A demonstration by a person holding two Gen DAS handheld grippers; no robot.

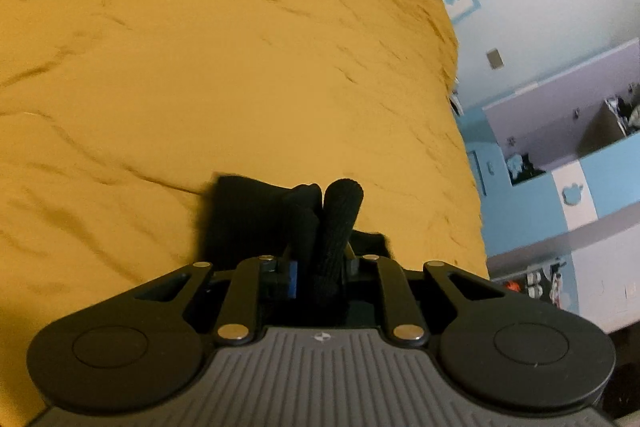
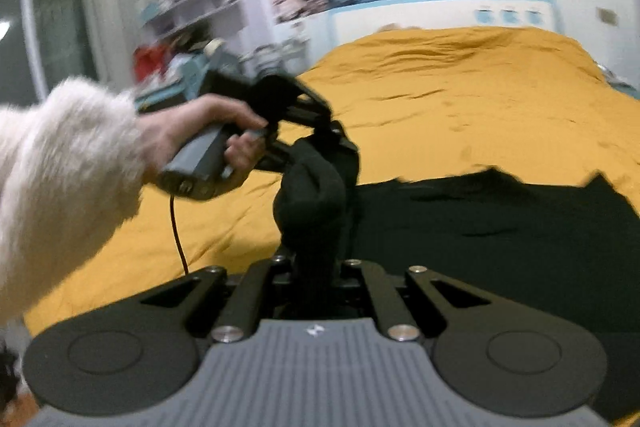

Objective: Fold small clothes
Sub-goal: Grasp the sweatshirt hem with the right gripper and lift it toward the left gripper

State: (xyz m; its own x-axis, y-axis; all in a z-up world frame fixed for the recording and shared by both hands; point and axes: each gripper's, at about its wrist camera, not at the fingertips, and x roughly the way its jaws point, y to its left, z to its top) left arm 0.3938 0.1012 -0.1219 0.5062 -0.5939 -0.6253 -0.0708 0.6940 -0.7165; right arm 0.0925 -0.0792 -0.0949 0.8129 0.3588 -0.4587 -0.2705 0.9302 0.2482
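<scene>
Left wrist view, nearest: left hand-held gripper (image 1: 322, 203), 2 black fabric-covered fingers (image 1: 340, 223) drawn narrow, pinched on a fold of small black knit garment (image 1: 236, 215). Cloth bunched between and to the left of the fingertips, lifted just above the mustard-yellow wrinkled bed cover (image 1: 200, 67). Farther right, beyond the bed edge: pale wall, blue-and-white furniture with cloud shapes, blurred.

Right wrist view, nearest: right hand-held gripper (image 2: 316, 259), fingers closed fully together on the near end of the same black garment (image 2: 312, 195). Cloth rising from those fingertips as a thick twisted bundle, up and away to the left hand-held gripper (image 2: 340, 143), clamped on the far end. Garment thus hung between the 2 grippers, clear of the bed, slack in the middle.

Left of that: person's left hand (image 2: 208, 131) wrapped around the grey handle, white fluffy sleeve (image 2: 60, 179) covering the forearm, thin dark cable (image 2: 178, 231) drooping from the handle's base.

Right, on the bed: larger flat black cloth (image 2: 500, 211) spread over the yellow cover (image 2: 460, 95), just beside the hanging bundle; touching or not, cannot tell.

Farthest: white headboard wall, strip of posters, shelves at left, all blurred.
</scene>
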